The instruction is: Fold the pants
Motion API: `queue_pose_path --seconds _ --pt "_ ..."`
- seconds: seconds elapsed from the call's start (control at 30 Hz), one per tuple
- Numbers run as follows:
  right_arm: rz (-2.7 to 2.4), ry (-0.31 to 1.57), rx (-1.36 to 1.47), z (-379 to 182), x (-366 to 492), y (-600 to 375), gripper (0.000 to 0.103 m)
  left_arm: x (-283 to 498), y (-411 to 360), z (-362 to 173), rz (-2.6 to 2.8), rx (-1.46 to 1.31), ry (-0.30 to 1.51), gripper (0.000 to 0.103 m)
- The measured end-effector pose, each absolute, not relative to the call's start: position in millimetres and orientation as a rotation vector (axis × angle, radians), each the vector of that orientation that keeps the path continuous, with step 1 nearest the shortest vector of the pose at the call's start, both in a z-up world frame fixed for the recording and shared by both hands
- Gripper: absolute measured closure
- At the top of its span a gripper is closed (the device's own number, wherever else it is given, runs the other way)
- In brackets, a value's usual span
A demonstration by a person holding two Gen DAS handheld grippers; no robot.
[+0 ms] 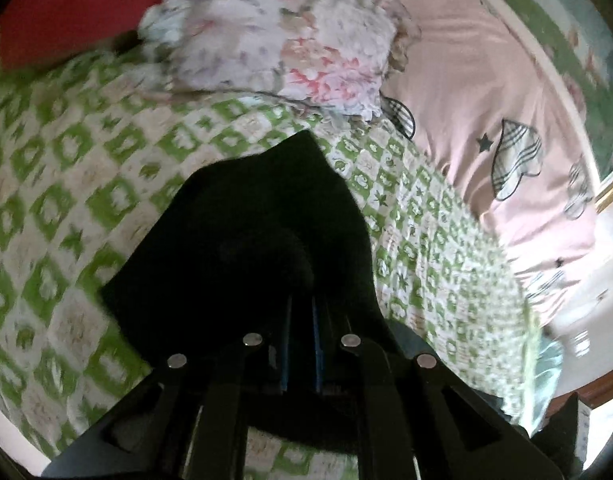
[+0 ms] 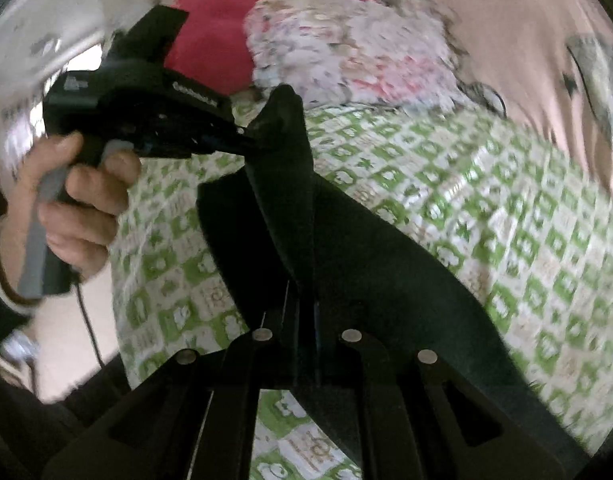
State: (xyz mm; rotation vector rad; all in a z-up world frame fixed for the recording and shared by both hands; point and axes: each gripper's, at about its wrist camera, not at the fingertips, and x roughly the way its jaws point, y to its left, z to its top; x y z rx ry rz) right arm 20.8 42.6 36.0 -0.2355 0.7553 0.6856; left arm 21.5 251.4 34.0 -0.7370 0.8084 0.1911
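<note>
The black pants (image 1: 250, 216) hang lifted above the bed, pinched at two places. In the left wrist view the dark cloth spreads out just ahead of the left gripper (image 1: 302, 320), whose fingers sit close together with the fabric clamped between them; the cloth covers the tips, so only the blue inner pads show. In the right wrist view the pants (image 2: 346, 248) run from the right gripper (image 2: 302, 316) forward and to the left, rising in a taut ridge to a peak. The right fingers are also narrow, closed on the cloth. At that peak the left gripper (image 2: 248, 138) bites the fabric from the left side, held by the person's hand (image 2: 78, 204), which wraps the gray handle; a thin black cable (image 2: 86, 320) hangs down from it.

Below the cloth lies a green and white checked bedspread (image 1: 66, 168), seen on both sides of the fingers. Beyond the fingertips sits a floral quilt (image 1: 274, 36), bunched up, and behind it a red cushion (image 1: 74, 4) to the left. To the right of the fingers stretches a pink sheet (image 1: 478, 92) printed with plaid hearts. Both views are blurred with motion.
</note>
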Motion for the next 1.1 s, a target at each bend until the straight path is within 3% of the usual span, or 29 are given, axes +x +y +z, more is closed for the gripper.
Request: queue_pose_path --seconds 0.23,0.97,1.1 --pt "0.679 0.784 -0.407 13.6 6.1 65.3 0.097 -11.3 263.5 -0.3 0.181 -0.815 0.789 0.097" --pt "0.6 0.825 -0.375 -6.3 19.9 82.0 0.096 -36.9 294.4 -18.3 0.197 -0.823 0.738 0.097" --pt "0.618 0.83 -0.368 -3.1 13.7 79.7 0.095 -47.9 298.4 -12.2 0.192 -0.828 0.734 0.087"
